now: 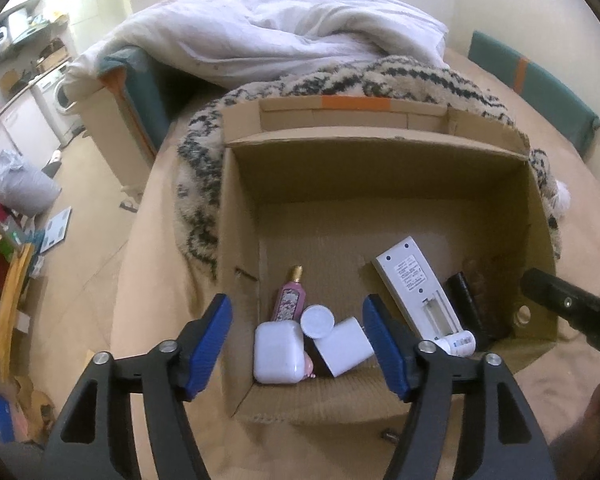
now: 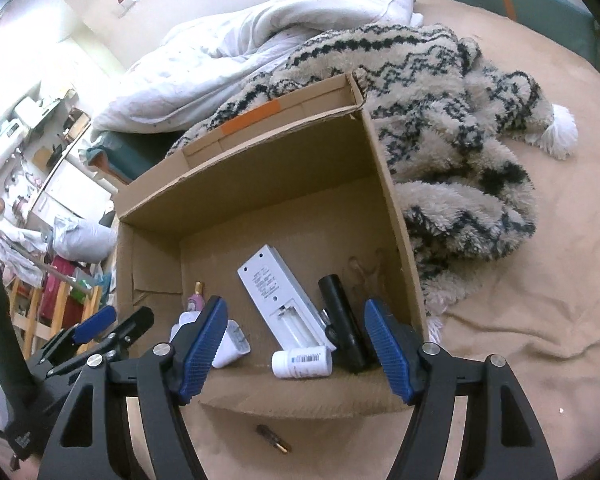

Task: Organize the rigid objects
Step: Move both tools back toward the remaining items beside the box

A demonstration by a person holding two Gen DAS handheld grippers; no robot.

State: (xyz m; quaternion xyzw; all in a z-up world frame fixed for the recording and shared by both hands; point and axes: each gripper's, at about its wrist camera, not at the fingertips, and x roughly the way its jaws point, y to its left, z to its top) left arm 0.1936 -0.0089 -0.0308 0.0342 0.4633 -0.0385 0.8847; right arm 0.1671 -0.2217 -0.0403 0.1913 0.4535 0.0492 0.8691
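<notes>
Inside the open cardboard box (image 1: 380, 184) lie the gathered things: a pink perfume bottle (image 1: 288, 300) with a gold cap, a white earbud case (image 1: 278, 356), a round white lid (image 1: 318, 321), a white charger block (image 1: 346, 344), a white remote (image 2: 280, 300) lying face down with its battery bay uncovered, a black cylinder (image 2: 340, 320) beside it, and a small white pill bottle (image 2: 302, 362) on its side at the remote's near end. The left gripper (image 1: 298, 344) hangs over the earbud case and charger block with its blue pads spread and nothing between them; the right gripper (image 2: 294, 344) hangs over the remote and pill bottle, likewise released and gripping nothing.

Just outside the box's near wall a small battery (image 2: 274, 440) lies on the tan bedsheet (image 2: 520, 340). A shaggy cream-and-black blanket (image 2: 460, 140) crowds the box's far side, with a white duvet (image 1: 280, 36) heaped behind it.

The box sits on a bed in a cluttered room (a washing machine (image 1: 62, 98) shows at far left). The pill bottle carries a barcode label; print on the remote's back is too small to read.
</notes>
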